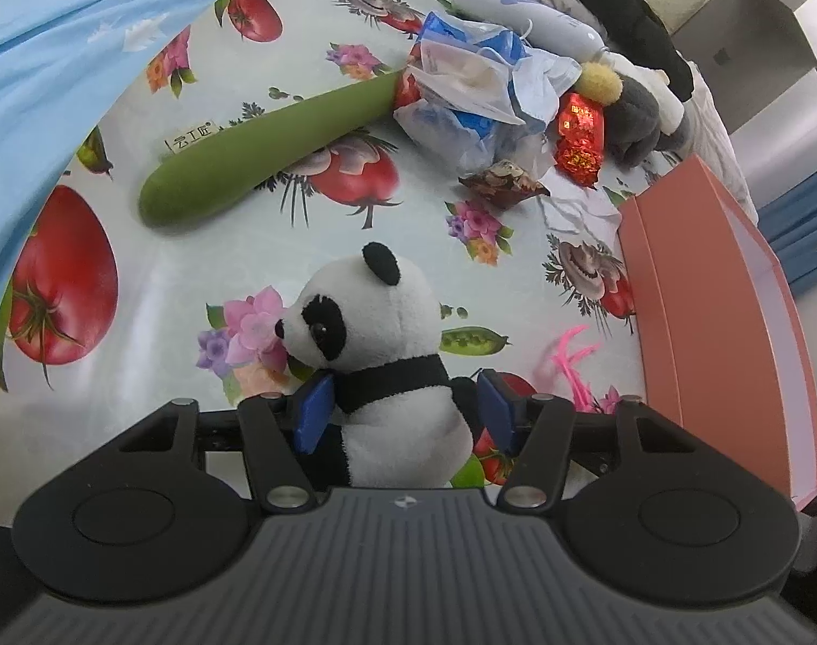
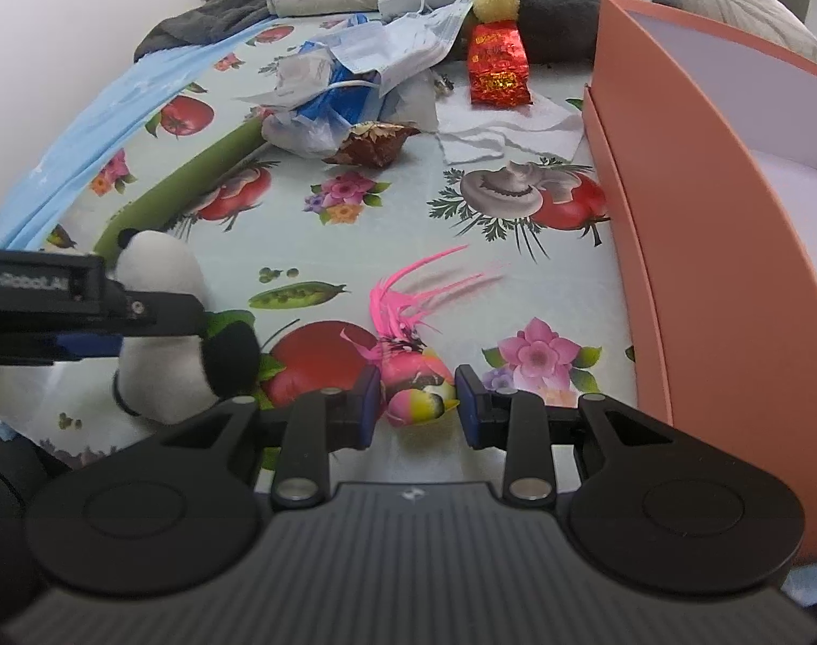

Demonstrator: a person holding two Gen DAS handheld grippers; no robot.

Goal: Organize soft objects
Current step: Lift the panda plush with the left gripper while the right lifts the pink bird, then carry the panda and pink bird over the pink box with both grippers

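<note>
Lower centre of the left wrist view: left gripper with blue-padded fingers spread to either side of a panda plush, the left pad touching its black collar, the right pad just beside its back; whether actually squeezing, cannot tell. Panda upright on the worktop, white with black ears, eye patches, collar and arm, muzzle turned toward the left of the frame. Seen again at lower left of the right wrist view, with the left gripper's black body crossing in front.

Lower centre of the right wrist view: right gripper with fingers spread around a small bird toy, pads apart from it on both sides. Bird rounded, pink with yellow and a dark beak tip, long pink feathers fanning upward toward mid-frame, lying on the tomato-and-flower printed cloth.

Further out: a long green plush lying diagonally at upper centre-left. Beyond it a heap of crumpled plastic bags, a red foil packet, a brown foil wrapper, a grey plush with a yellow pom-pom. Down the right side, an open salmon-pink box, white inside. Blue cloth across upper left.
</note>
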